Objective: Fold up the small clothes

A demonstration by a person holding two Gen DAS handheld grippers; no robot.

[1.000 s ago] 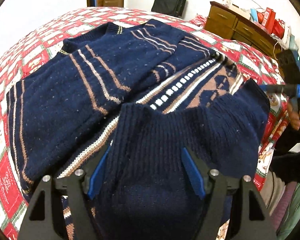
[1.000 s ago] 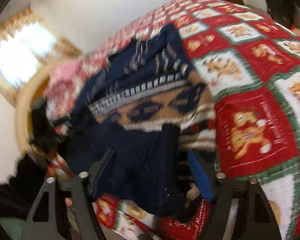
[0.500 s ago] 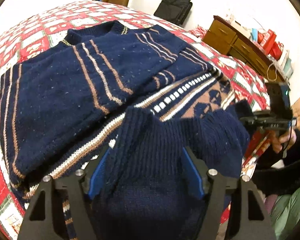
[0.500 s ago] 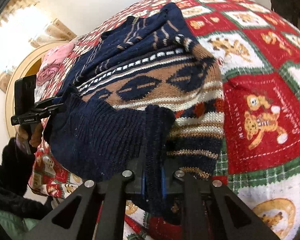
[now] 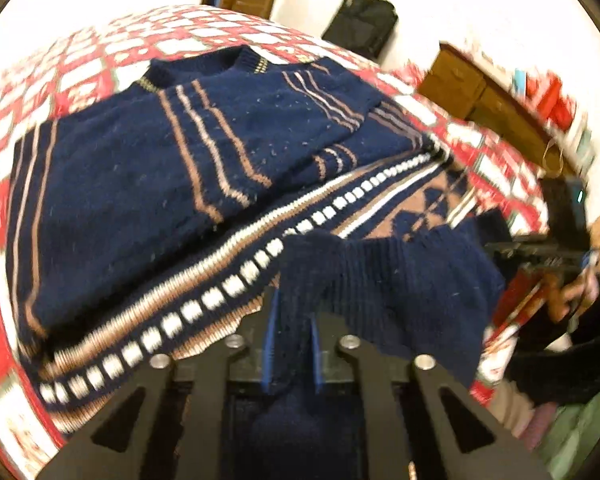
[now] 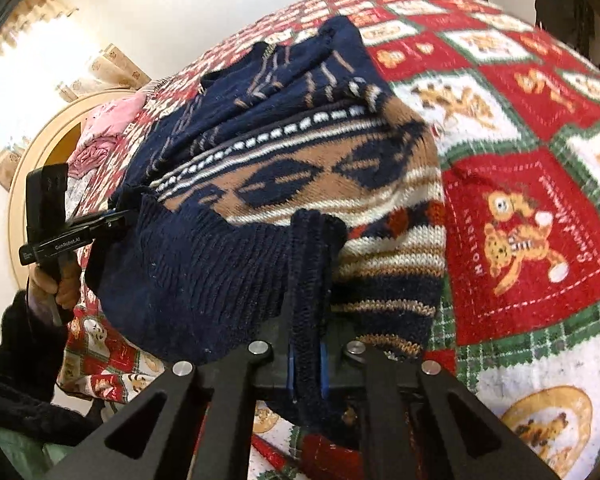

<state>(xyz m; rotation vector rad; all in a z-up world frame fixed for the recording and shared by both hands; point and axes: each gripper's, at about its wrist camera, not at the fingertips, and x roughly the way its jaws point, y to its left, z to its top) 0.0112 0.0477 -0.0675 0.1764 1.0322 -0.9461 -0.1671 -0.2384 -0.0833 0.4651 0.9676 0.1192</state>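
A navy knitted sweater [image 5: 148,184] with tan and white stripes is pinched at its ribbed hem by the left gripper [image 5: 292,344] and the right gripper [image 6: 306,360]; "GenRobot.AI", apparently, is printed on the left gripper.

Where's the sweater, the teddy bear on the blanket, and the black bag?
Sweater [image 5: 140,184]: left wrist view, on its plain navy part.
Teddy bear [image 6: 516,240]: right wrist view, on the bear's body in a red blanket square.
Black bag [image 5: 360,24]: left wrist view, on its front.

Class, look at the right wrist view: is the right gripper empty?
No: the right gripper is shut on the sweater's ribbed navy hem, pinched between its blue pads.
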